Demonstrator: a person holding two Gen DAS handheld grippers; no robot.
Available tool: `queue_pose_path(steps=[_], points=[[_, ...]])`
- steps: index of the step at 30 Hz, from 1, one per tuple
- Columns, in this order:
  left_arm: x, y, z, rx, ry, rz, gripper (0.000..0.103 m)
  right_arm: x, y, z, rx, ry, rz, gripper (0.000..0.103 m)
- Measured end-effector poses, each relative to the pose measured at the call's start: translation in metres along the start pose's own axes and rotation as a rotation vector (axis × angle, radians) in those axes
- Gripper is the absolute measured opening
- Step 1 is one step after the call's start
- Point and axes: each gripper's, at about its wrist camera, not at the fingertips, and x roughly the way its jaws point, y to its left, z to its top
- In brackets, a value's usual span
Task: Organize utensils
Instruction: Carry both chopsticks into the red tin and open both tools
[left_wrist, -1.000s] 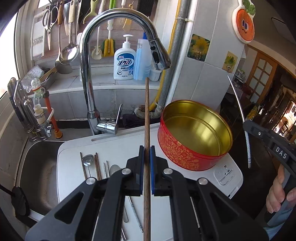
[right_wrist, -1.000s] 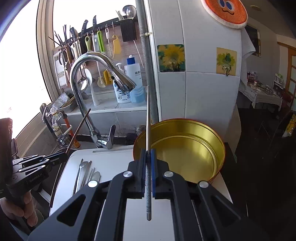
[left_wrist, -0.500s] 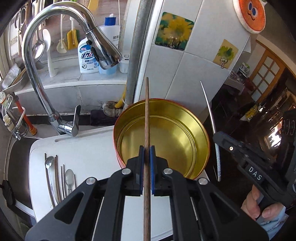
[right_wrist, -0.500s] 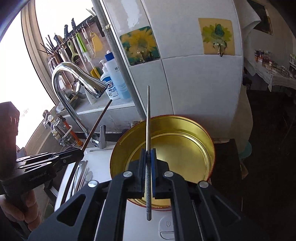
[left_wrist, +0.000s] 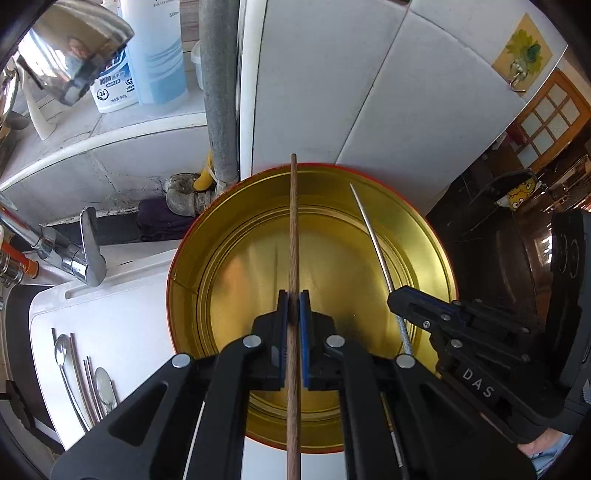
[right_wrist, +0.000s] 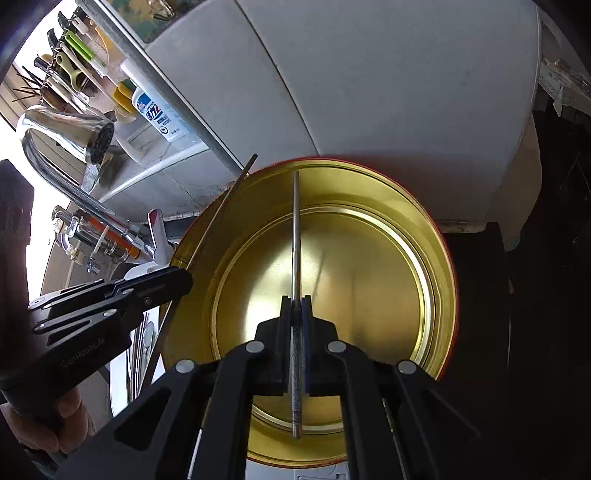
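1. Moved over the round gold tin (left_wrist: 236, 266) since a second ago, both grippers; faucet and sink slid off to the left edge of both views.
2. Left gripper (left_wrist: 294, 310): fingers pinched tight on a wooden chopstick (left_wrist: 293, 229), clamped near its middle, tip reaching to the tin's far rim.
3. Right gripper (right_wrist: 295, 306): fingers pinched tight on a thin metal chopstick (right_wrist: 296, 236), patterned handle end sticking back between the gripper's arms, plain tip aimed at the tin's far wall.
4. Both sticks above the open tin, pointing steeply down into it; contact with the tin's floor cannot be told.
5. From the left wrist view: right gripper (left_wrist: 397, 299) just beside on the right, metal chopstick (left_wrist: 373, 240) slanting across the tin's right half.
6. From the right wrist view: left gripper (right_wrist: 184, 277) at the tin's left rim, wooden chopstick (right_wrist: 221, 206) crossing that rim.
7. Tin standing on the white bench (left_wrist: 110, 317), red outside, empty gold inside.
8. Spoons and more chopsticks (left_wrist: 85, 376) lying in a row on the bench, left of the tin.
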Motion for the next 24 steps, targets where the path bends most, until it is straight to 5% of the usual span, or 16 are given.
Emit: queue_pose_path(steps=[15, 24], points=[[0.087, 0.003, -0.005, 0.069, 0.162, 0.021, 0.006, 0.074, -0.011, 0.000, -0.083, 0.239, -0.135, 0.006], [0.099, 0.002, -0.008, 0.099, 0.161, 0.032, 0.007, 0.075, -0.017, 0.006, -0.048, 0.224, -0.122, 0.006]])
